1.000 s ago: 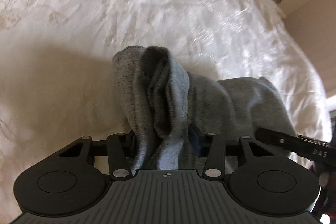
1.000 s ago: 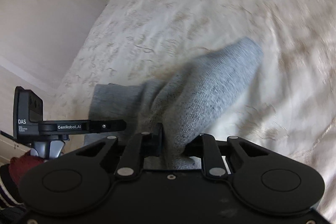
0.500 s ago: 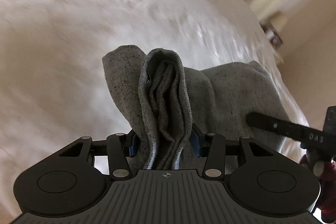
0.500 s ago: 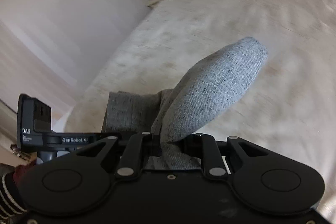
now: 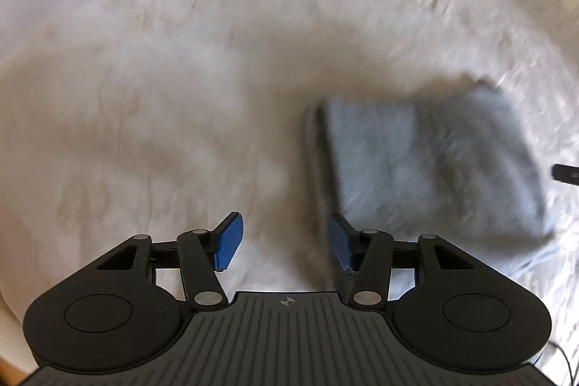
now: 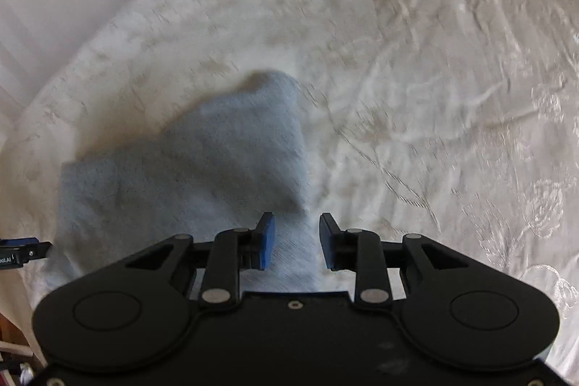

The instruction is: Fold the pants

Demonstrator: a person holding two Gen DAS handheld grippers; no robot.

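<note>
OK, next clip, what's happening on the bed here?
A person with a two-finger gripper in each hand is folding grey pants on a bed with a white embroidered bedspread. The pants lie in a folded stack. The left gripper has its jaws opening with nothing between them; the stack's edge lies just beside its right pad. The right gripper is opening too, with a fold of the grey fabric between its pads but not pinched. Both views are motion-blurred.

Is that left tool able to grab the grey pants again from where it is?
Probably yes. The left tool, jaws opening and empty, sits just beside the folded grey pants on the bedspread, with nothing between them.
</note>
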